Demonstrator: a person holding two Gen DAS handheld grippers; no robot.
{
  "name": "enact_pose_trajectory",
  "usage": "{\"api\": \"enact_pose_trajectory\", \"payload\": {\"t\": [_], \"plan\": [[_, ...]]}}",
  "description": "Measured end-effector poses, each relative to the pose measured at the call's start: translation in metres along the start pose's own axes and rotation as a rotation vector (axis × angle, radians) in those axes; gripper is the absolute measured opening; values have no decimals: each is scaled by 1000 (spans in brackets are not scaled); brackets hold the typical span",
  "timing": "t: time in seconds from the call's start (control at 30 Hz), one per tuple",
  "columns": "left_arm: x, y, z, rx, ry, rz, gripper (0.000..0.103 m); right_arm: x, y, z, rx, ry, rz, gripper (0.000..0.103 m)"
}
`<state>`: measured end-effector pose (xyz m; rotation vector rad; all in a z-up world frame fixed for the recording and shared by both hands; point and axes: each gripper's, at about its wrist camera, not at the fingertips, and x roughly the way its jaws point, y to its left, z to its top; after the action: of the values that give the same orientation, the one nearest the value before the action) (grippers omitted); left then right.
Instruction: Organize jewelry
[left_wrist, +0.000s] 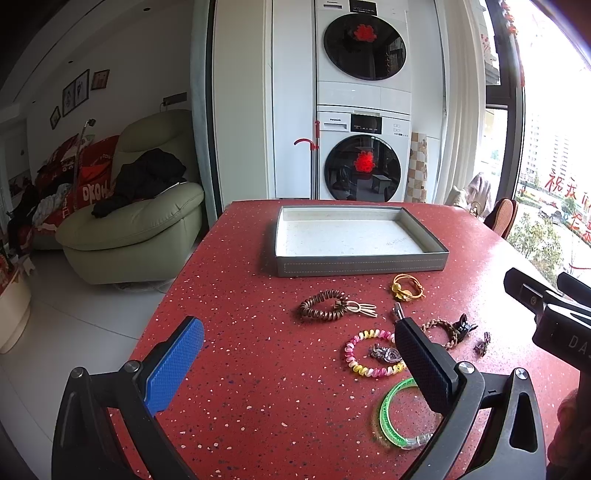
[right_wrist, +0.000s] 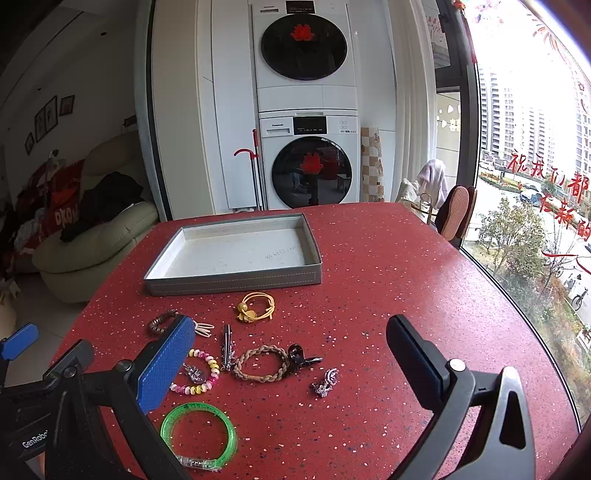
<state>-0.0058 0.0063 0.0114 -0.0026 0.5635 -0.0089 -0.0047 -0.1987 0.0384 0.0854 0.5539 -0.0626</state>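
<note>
- Tray (right_wrist: 236, 284) sits empty on the table (right_wrist: 388, 266), ready to receive pieces.
- Bracelets (right_wrist: 260, 363) lie scattered just before the tray.
- Left gripper (left_wrist: 295, 362) and right gripper (right_wrist: 291, 369): jaws wide open, holding nothing.

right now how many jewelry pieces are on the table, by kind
Ring-shaped bands and bracelets: 5 (green bangle, pink-yellow coil, braided band, brown coil, yellow tie)
Clips and sparkly pieces: 4
Total: 9, none in the tray

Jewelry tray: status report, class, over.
Left gripper open, right gripper open, both empty. Tray empty; green bangle, braided bracelet and the rest on table. Path clear.
</note>
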Motion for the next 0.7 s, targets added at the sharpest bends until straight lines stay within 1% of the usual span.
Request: {"api": "enact_pose_trajectory", "payload": {"t": [0.7], "plan": [[7,1,-4,-7,26,-3,103,1,-2,0,10,11,6,103]]}}
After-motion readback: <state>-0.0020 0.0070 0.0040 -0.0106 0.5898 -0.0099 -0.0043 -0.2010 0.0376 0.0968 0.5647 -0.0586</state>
